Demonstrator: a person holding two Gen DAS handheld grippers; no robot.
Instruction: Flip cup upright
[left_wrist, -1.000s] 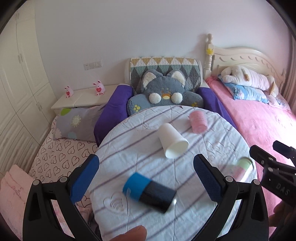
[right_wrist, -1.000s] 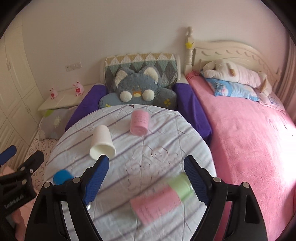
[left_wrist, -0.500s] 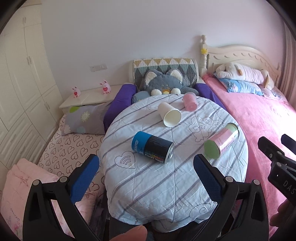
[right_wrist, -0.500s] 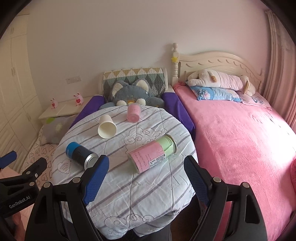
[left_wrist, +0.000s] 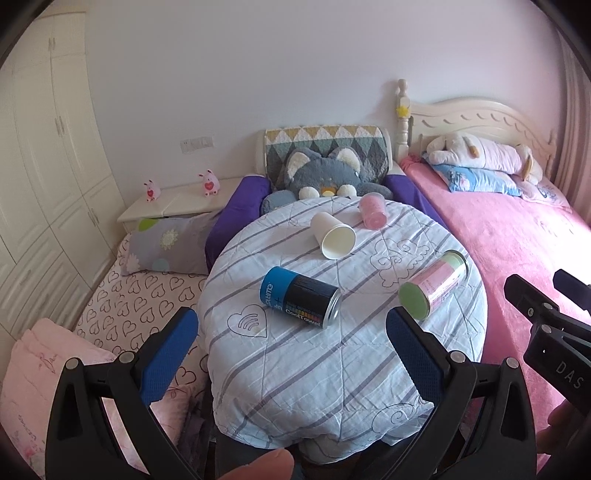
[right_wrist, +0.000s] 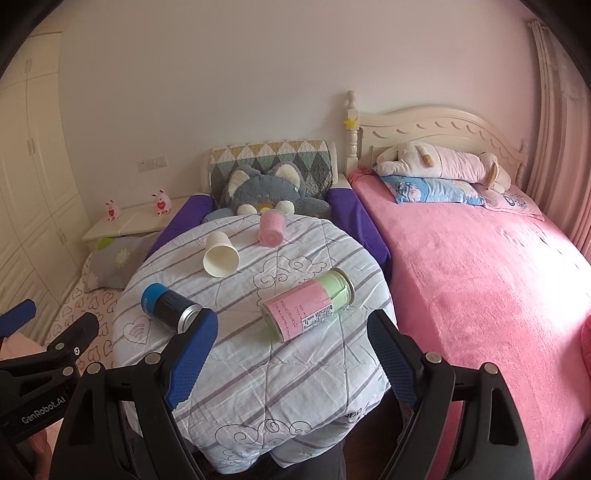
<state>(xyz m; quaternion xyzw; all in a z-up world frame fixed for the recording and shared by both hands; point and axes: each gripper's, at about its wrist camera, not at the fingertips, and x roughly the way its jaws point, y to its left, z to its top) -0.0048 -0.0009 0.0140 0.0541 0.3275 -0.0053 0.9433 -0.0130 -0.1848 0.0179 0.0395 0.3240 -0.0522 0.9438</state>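
Note:
A white paper cup (left_wrist: 333, 235) (right_wrist: 221, 254) lies on its side on the round table (left_wrist: 343, 354) (right_wrist: 303, 369), mouth toward me. A pink cup (left_wrist: 373, 211) (right_wrist: 272, 229) lies on its side at the far edge. A blue and black can (left_wrist: 300, 297) (right_wrist: 170, 308) and a pink and green canister (left_wrist: 434, 284) (right_wrist: 307, 305) also lie on their sides. My left gripper (left_wrist: 291, 334) is open and empty, held back before the table's near edge. My right gripper (right_wrist: 291, 334) is open and empty, likewise held back.
A striped cloth covers the table. A grey cat cushion (left_wrist: 325, 177) sits behind the table. A pink bed (right_wrist: 480, 266) runs along the right. A low bed with heart-print sheet (left_wrist: 140, 295) and a white nightstand (left_wrist: 173, 206) are at the left.
Both grippers have pulled back and up from the table. The cups and cans now look smaller and farther away. Both grippers stay open.

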